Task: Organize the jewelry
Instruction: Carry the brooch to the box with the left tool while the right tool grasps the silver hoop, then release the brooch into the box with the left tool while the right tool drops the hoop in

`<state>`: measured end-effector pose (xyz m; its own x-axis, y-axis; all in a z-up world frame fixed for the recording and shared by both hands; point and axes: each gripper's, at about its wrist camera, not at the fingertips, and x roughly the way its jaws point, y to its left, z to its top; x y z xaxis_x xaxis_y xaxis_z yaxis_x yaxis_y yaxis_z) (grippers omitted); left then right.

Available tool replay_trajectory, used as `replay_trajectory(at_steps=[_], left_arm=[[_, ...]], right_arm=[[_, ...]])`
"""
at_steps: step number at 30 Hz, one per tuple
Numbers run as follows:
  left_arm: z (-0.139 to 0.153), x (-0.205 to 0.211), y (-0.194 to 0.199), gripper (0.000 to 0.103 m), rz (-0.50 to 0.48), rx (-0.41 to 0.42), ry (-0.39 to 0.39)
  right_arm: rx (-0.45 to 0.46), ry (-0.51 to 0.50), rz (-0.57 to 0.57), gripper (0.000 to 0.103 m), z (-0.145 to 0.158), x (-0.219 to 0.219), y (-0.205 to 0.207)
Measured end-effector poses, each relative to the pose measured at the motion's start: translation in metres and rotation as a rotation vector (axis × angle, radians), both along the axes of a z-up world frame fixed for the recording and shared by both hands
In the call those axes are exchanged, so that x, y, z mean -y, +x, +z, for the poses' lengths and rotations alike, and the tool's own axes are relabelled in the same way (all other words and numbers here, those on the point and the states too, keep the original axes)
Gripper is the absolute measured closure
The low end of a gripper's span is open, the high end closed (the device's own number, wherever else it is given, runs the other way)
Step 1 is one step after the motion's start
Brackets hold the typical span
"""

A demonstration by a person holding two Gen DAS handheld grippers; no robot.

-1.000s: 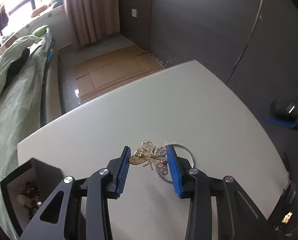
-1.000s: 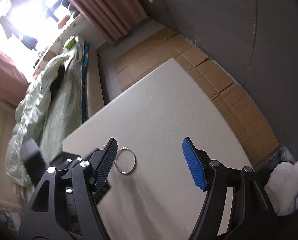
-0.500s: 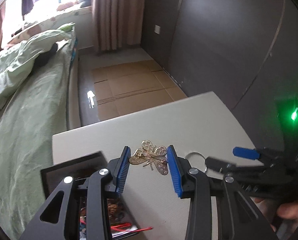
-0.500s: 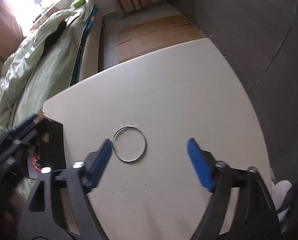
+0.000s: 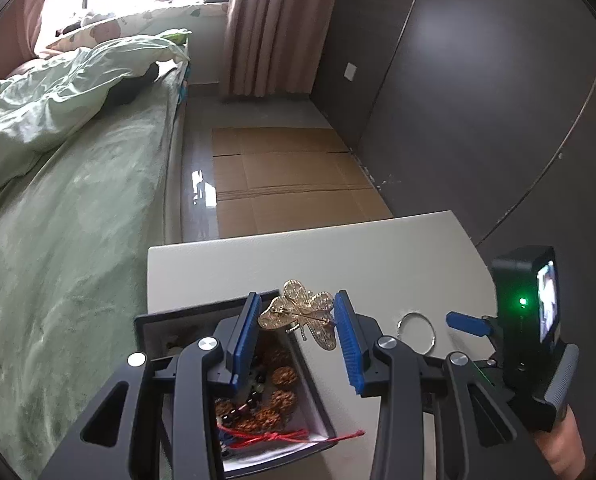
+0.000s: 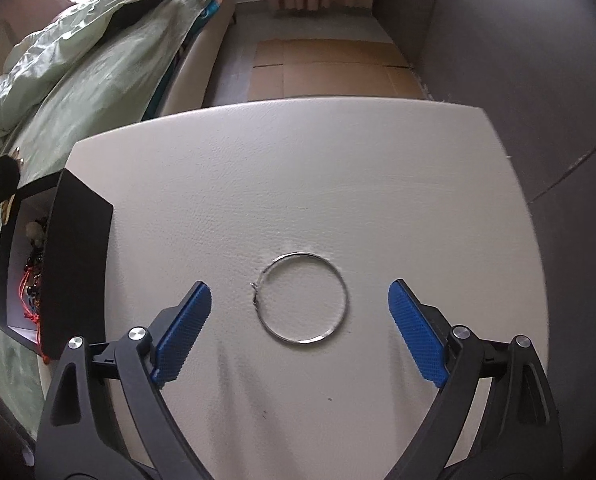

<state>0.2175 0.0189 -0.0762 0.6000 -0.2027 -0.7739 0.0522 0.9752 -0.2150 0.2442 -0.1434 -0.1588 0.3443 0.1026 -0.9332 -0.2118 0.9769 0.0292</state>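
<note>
Over the open black jewelry box [image 5: 234,400], the left gripper [image 5: 296,322] has carried the gold filigree butterfly brooch [image 5: 302,312], pinched between its pads; the right gripper [image 6: 300,308], jaws spread wide and empty, has dropped to straddle the thin silver wire hoop [image 6: 303,298], probably next to go.

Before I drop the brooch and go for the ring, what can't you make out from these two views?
- Jewelry box contents, left wrist view: left gripper, shut on butterfly brooch, covers much.
- Box interior, right wrist view: near wall hides it.
- Silver ring clasp: too small.
- Right gripper: whether its open fingers touch the table.
</note>
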Motion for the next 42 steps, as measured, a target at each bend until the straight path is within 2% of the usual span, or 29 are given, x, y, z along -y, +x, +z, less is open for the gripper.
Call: replay_trajectory(at_steps=[2, 4, 6, 9, 12, 22, 25, 26, 35, 42], left_arm=[[-0.001, -0.004, -0.002, 0.067, 0.01, -0.002, -0.001], [0.0, -0.007, -0.005, 0.067, 0.021, -0.002, 0.002], [-0.001, -0.009, -0.006, 0.067, 0.03, -0.004, 0.003], [-0.003, -0.014, -0.009, 0.067, 0.041, -0.015, -0.003], [-0.005, -0.017, -0.012, 0.067, 0.046, -0.024, -0.006], [-0.014, -0.033, -0.024, 0.066, 0.083, -0.082, -0.004], [-0.016, -0.038, -0.029, 0.04, 0.1, -0.089, 0.017], [-0.014, -0.04, -0.032, 0.039, 0.111, -0.08, 0.018], [-0.002, -0.069, -0.049, 0.039, 0.197, -0.061, -0.025], [0.007, -0.09, -0.059, 0.034, 0.237, -0.033, -0.042]], right_arm=[[-0.005, 0.003, 0.004, 0.027, -0.001, -0.003, -0.001], [0.009, -0.031, 0.014, 0.043, 0.001, -0.005, -0.004], [0.011, -0.028, 0.027, 0.051, 0.002, -0.005, -0.006], [0.01, -0.009, 0.033, 0.053, 0.002, -0.002, -0.009], [0.011, 0.054, 0.017, 0.054, 0.01, 0.004, -0.014], [0.104, 0.222, 0.004, 0.053, 0.054, 0.01, -0.03], [0.139, 0.276, 0.006, 0.053, 0.064, 0.008, -0.037], [0.148, 0.293, 0.005, 0.053, 0.067, 0.006, -0.039], [0.182, 0.51, 0.008, 0.053, 0.085, -0.01, -0.046], [0.172, 0.59, 0.063, 0.053, 0.089, -0.038, -0.053]])
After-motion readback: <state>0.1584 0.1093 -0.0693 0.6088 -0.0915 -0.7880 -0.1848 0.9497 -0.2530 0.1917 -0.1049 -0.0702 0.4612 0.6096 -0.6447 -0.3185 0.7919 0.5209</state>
